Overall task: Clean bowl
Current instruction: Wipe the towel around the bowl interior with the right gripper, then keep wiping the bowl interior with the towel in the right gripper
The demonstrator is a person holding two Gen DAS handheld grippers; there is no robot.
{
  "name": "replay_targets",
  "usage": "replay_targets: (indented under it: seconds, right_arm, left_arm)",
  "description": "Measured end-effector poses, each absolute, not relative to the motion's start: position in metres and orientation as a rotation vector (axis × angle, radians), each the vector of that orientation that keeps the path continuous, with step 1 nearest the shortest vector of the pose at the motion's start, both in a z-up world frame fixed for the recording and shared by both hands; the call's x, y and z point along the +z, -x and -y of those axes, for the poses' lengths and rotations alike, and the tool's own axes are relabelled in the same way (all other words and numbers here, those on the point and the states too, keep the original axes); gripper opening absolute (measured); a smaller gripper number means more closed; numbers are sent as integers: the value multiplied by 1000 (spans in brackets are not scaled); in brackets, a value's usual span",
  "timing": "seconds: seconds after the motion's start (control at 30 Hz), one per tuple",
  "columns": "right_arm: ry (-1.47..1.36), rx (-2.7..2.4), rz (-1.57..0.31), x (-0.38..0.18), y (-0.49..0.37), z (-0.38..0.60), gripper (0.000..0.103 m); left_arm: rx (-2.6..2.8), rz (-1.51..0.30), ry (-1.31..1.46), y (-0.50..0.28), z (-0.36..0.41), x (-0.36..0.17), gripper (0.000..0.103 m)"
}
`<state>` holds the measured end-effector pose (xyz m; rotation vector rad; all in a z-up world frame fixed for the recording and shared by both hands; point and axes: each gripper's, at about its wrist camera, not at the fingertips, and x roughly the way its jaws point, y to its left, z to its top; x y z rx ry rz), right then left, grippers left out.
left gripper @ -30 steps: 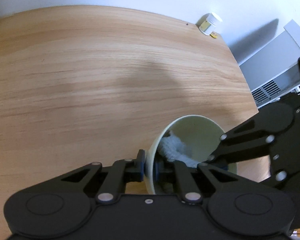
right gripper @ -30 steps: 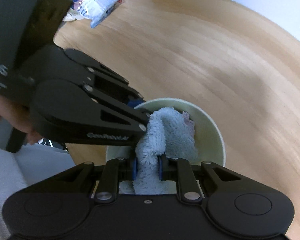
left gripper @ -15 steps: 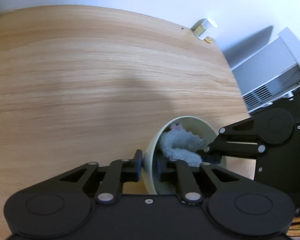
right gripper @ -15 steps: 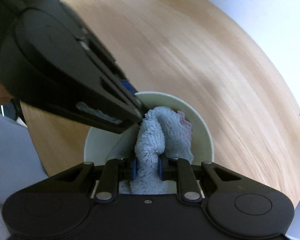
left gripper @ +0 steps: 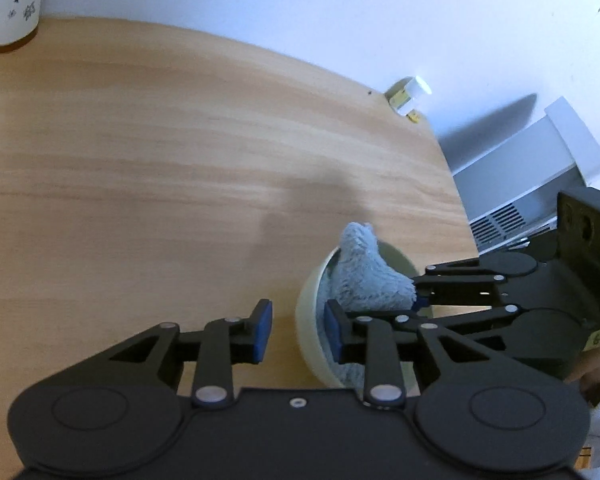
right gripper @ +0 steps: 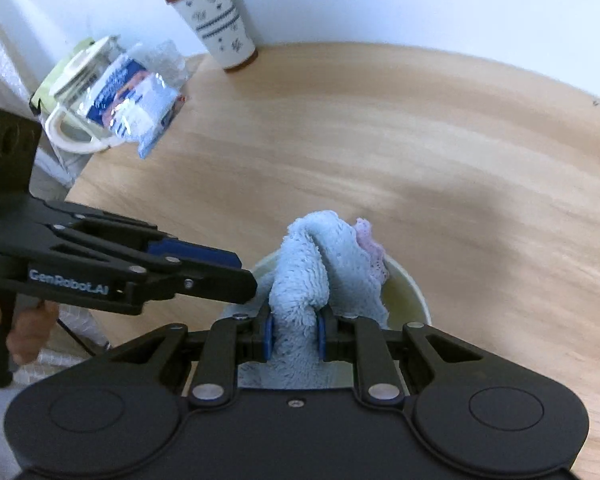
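Left gripper (left gripper: pixel 298 334) is letting go: jaws opening, blue pads now clear on both sides of the bowl (left gripper: pixel 309 328) wall. A second ago they were clamped on that rim; half a second ago just starting to part. The rim sits between the pads, not pressed.

Right gripper (right gripper: pixel 293 338) unchanged: clenched on the blue cloth (right gripper: pixel 316 276), pads squeezing a fold of it, same as in both earlier frames. The cloth now rises above the rim, earlier it sat lower inside. A pink edge of it shows at the far side.

Bowl rests on the wooden table (right gripper: pixel 420 152), near its right edge in the left wrist view, directly under both grippers. It looks more upright than a second ago, when its mouth tilted toward the left camera.

Background: patterned cup (right gripper: pixel 216 20) at the wall, plastic packet (right gripper: pixel 136 96) beside it.
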<state>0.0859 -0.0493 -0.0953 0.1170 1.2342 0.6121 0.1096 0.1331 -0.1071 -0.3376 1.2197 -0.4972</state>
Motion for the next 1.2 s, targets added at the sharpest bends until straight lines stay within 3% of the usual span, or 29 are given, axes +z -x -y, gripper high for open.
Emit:
replay_targets:
  seconds: [0.2,0.43,0.6,0.8,1.2]
  right_arm:
    - [-101,618,-1259,-109,-101,63,22]
    - [135,619,-1283,-114,-111,34,22]
    - [311,591,-1272,-96,-103,32,22]
    - [298,658,-1315,-66,-102,49,24]
    - [629,764,-1440,-68,-99,25,24]
  left_arm:
    - [-514,-1228,305,-108,-129,-109,27]
    - [-511,-1222,268,-107,-129,-103,27]
    - [-506,-1218,239,-111,-125,-100,27]
    - [-507,-1223,172,-118,-114,-104,27]
    - [-524,-1191,-26,-118,-82,-107,9]
